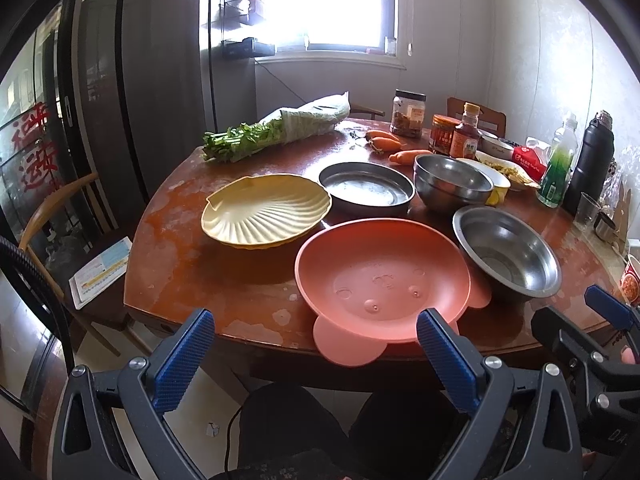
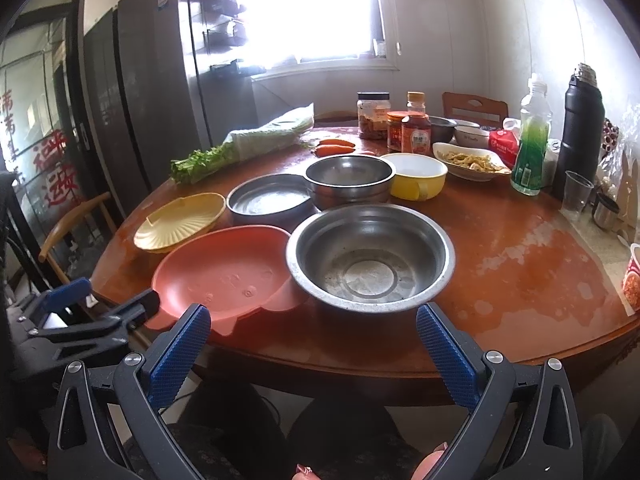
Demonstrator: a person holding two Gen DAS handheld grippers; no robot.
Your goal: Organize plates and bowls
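Observation:
A pink bear-shaped bowl (image 1: 380, 280) (image 2: 224, 272) sits at the table's near edge. Right of it stands a steel bowl (image 1: 506, 254) (image 2: 370, 254). Behind lie a yellow shell-shaped plate (image 1: 266, 210) (image 2: 180, 220), a flat steel pan (image 1: 366, 188) (image 2: 270, 202), stacked steel bowls (image 1: 452, 180) (image 2: 348, 178) and a yellow bowl (image 2: 418, 176). My left gripper (image 1: 316, 340) hangs open just before the pink bowl's near rim, holding nothing. My right gripper (image 2: 314, 334) is open in front of the steel bowl, also empty.
The round wooden table (image 2: 520, 280) carries wrapped greens (image 1: 276, 128), carrots (image 1: 384, 140), jars and sauce bottles (image 1: 444, 128), a dish of food (image 2: 468, 160), a green bottle (image 2: 530, 144), a black flask (image 2: 578, 132) and a plastic cup (image 2: 576, 196). A chair (image 1: 60, 208) stands at left.

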